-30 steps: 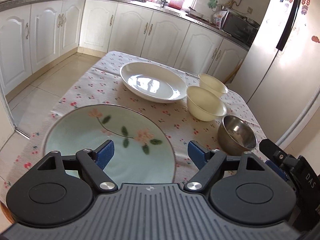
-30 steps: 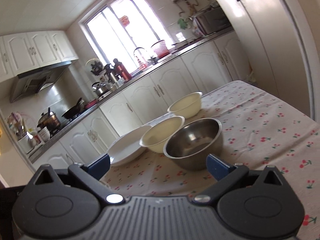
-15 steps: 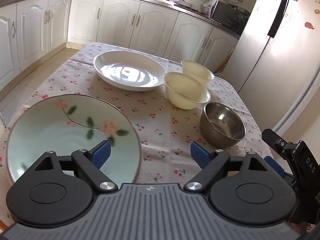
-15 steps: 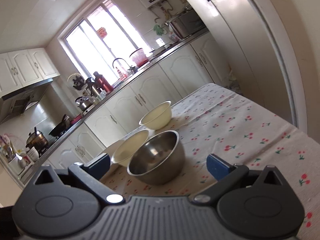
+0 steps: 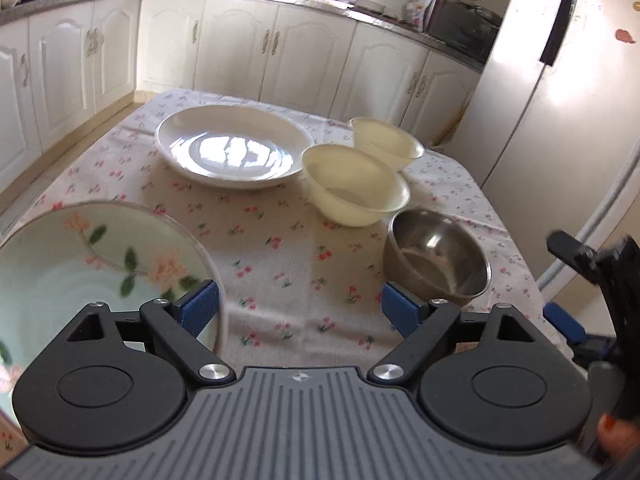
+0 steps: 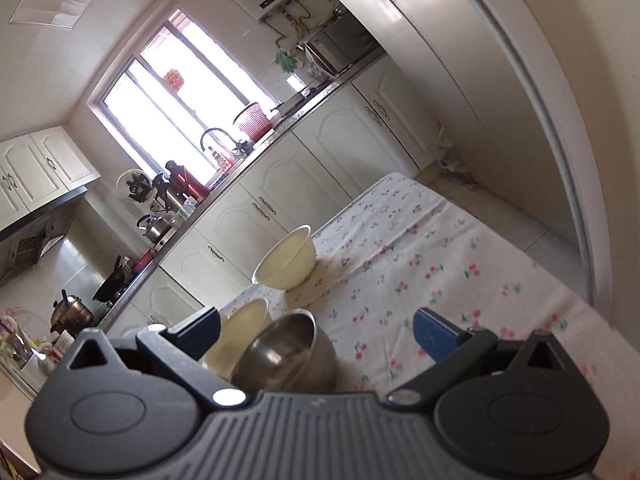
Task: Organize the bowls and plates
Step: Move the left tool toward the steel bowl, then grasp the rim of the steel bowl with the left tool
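Green floral plate (image 5: 100, 264): pale green with a peach flower and dark leaves, lying at the near left corner of the table (image 5: 280, 248), which is covered by a cherry-print cloth; its right rim passes behind the left blue pad of the left gripper (image 5: 298, 312). White plate (image 5: 234, 146): large, glossy, toward the far left of the table, well apart from the floral plate. Near cream bowl (image 5: 356, 190): upright, just beside the white plate's right rim. Far cream bowl (image 5: 386, 142): behind the near one and close to it, near the far right corner; whether the two touch cannot be told. Steel bowl (image 5: 436, 262): upright at the right edge of the table, just in front of the near cream bowl.

Left gripper: jaws spread wide, holding nothing, over the near edge of the table. Right gripper (image 6: 316, 330): jaws likewise wide and unloaded, camera strongly tilted; the steel bowl (image 6: 286, 354) lies between its fingers and close to them, with the near cream bowl (image 6: 240, 332) beside the left finger and the far cream bowl (image 6: 286, 258) farther along the cloth. In the left wrist view this gripper appears at the right border, off the table's right edge.

Surroundings: white cabinets (image 5: 240, 44) under a countertop behind the table; a refrigerator (image 5: 560, 92) to the right; a window (image 6: 176, 104) above the sink.
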Action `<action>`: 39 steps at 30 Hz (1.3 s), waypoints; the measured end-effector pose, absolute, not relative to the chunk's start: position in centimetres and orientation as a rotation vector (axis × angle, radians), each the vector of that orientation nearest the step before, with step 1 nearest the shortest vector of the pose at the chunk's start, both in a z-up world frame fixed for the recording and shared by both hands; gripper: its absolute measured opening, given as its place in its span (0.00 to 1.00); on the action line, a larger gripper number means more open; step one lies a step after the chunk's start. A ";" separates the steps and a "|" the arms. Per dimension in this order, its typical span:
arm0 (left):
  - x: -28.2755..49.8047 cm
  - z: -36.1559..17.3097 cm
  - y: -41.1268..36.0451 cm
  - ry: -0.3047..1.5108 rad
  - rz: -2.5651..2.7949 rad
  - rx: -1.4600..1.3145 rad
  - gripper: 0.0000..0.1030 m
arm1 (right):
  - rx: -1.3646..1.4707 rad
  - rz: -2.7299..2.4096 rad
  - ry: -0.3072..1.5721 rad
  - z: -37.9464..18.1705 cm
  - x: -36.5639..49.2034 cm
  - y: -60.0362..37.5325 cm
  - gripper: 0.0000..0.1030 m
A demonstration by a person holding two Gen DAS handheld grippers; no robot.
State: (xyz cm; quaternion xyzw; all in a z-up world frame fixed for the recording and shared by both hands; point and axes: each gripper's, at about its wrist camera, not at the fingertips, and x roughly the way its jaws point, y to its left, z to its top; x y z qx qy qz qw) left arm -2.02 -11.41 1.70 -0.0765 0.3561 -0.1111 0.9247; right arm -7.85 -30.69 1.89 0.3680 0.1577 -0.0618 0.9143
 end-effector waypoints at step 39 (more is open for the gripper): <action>3.7 -2.4 -19.4 0.772 -0.305 -0.232 0.37 | 0.923 0.240 0.508 0.6 0.1 -33.6 0.99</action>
